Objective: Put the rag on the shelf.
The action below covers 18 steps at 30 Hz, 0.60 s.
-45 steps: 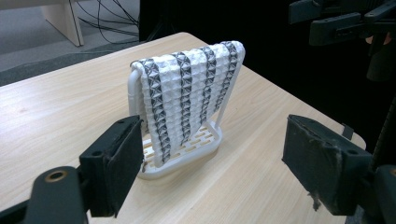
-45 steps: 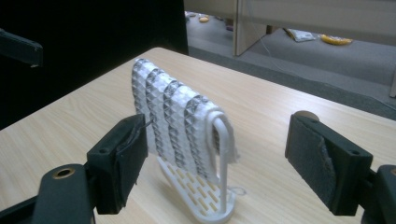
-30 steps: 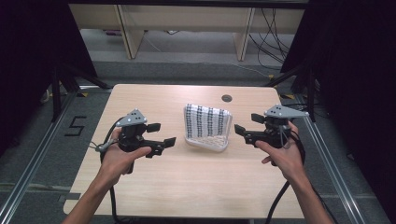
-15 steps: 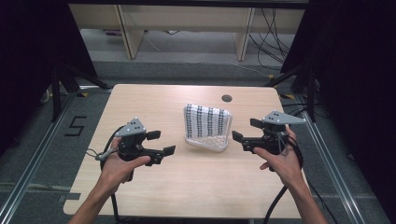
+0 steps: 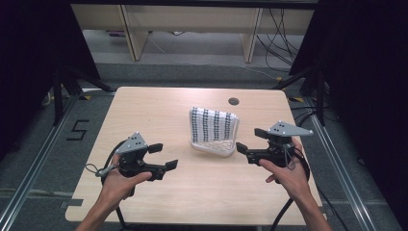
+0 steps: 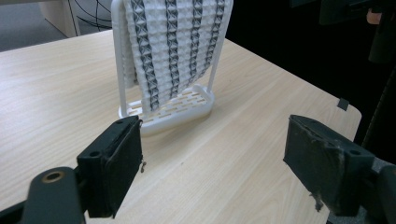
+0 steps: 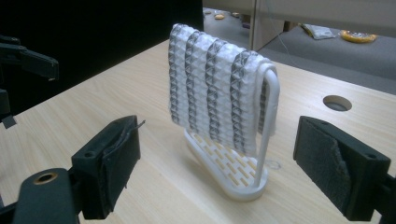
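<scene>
- The left gripper [image 5: 162, 157] sits low over the table [image 5: 144, 106], gripped in the person's left hand [image 5: 120, 180], its jaws spread wide with nothing between them.
- The right gripper [image 5: 251, 140] is held level, its jaws having just been opening; they stand fully apart and empty.
- The striped cloth [image 5: 212, 124] hangs over a white rack [image 5: 211, 147], ahead of both grippers and between them, apart from either.
- A round hole [image 5: 234, 101] lies beyond the rack.
- Nothing stands between either gripper and the rack.

Left gripper [image 5: 162, 156] lower, nearer person.
</scene>
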Available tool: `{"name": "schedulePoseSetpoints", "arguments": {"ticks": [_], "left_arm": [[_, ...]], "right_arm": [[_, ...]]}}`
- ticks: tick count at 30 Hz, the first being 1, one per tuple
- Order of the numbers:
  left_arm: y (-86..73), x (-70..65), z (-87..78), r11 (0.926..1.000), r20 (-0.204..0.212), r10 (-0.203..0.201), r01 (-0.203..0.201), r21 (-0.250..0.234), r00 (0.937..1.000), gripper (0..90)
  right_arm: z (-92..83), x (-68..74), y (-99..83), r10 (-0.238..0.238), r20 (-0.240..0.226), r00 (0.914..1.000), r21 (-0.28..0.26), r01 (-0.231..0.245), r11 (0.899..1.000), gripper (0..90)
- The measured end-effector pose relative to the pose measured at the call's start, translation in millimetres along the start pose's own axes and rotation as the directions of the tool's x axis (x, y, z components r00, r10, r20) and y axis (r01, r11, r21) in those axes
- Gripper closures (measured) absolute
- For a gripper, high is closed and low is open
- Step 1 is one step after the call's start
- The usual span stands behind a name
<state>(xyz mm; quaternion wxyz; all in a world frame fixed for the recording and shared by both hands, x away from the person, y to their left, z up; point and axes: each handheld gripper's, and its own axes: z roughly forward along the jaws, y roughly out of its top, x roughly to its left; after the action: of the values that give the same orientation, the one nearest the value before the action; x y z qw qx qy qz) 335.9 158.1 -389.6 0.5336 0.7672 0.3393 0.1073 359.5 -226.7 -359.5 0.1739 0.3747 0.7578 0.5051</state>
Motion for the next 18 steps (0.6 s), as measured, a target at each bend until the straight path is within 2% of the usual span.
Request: {"name": "schedulePoseSetpoints", "arguments": {"ticks": [1,3,4,6,10,11,13,14,15,16,17,18], "left_arm": [[-2.6,-0.9,-0.7,1.0000,-0.008,-0.001,0.001,0.006,1.0000,18.5],[-5.2,-1.0,-1.1,1.0000,-0.011,0.004,-0.004,0.006,0.9999,18.4],[-6.9,-1.1,-1.4,0.9999,-0.013,0.005,-0.005,0.009,0.9999,18.3],[-11.1,-1.2,-1.6,1.0000,-0.004,0.003,-0.003,0.007,1.0000,18.2],[-17.9,-3.0,-5.0,0.9999,-0.015,0.014,-0.014,0.005,0.9998,18.0],[-20.4,-3.3,-6.0,0.9998,-0.014,0.019,-0.019,0.000,0.9997,17.9],[-23.5,-3.2,-7.0,0.9997,-0.016,0.023,-0.023,-0.001,0.9996,17.5],[-26.0,-2.8,-7.9,0.9997,-0.017,0.024,-0.024,-0.001,0.9996,17.5],[-28.1,-2.9,-8.5,0.9998,-0.017,0.020,-0.020,-0.005,0.9997,17.5],[-30.2,-2.9,-9.1,0.9998,-0.019,0.019,-0.019,-0.008,0.9996,17.4],[-32.8,-3.1,-9.3,0.9998,-0.016,0.018,-0.018,-0.008,0.9997,17.4],[-34.5,-3.5,-9.8,0.9999,-0.016,0.017,-0.017,-0.002,0.9997,17.3]], "right_arm": [[0.1,0.1,-1.0,-0.004,0.010,0.9999,-0.004,0.004,1.000,15.8],[-0.5,0.9,-4.8,0.004,0.001,1.0000,0.012,-0.004,1.000,15.8],[-0.1,-0.4,-6.2,-0.016,0.008,0.9998,0.004,0.016,1.000,15.8],[-0.8,1.6,-10.9,0.012,-0.005,0.9999,0.020,-0.012,1.000,15.9],[-3.0,2.8,-17.5,0.012,0.015,0.9998,0.028,-0.012,1.000,15.9],[-2.5,1.5,-18.5,-0.009,0.010,0.9999,0.014,0.009,1.000,15.9],[-3.1,5.8,-22.1,0.022,-0.006,0.9997,0.012,-0.022,1.000,15.9],[-3.6,5.0,-22.8,-0.013,0.005,0.9999,0.014,0.013,1.000,15.9],[-4.0,7.0,-24.6,-0.014,-0.005,0.9999,0.021,0.014,1.000,15.9],[-4.2,10.2,-26.4,0.012,-0.007,0.9999,0.018,-0.011,1.000,15.9],[-5.2,11.1,-27.6,-0.002,-0.001,1.0000,0.028,0.002,1.000,15.9],[-4.7,12.8,-29.6,-0.006,-0.013,0.9999,0.014,0.006,1.000,15.9]]}}
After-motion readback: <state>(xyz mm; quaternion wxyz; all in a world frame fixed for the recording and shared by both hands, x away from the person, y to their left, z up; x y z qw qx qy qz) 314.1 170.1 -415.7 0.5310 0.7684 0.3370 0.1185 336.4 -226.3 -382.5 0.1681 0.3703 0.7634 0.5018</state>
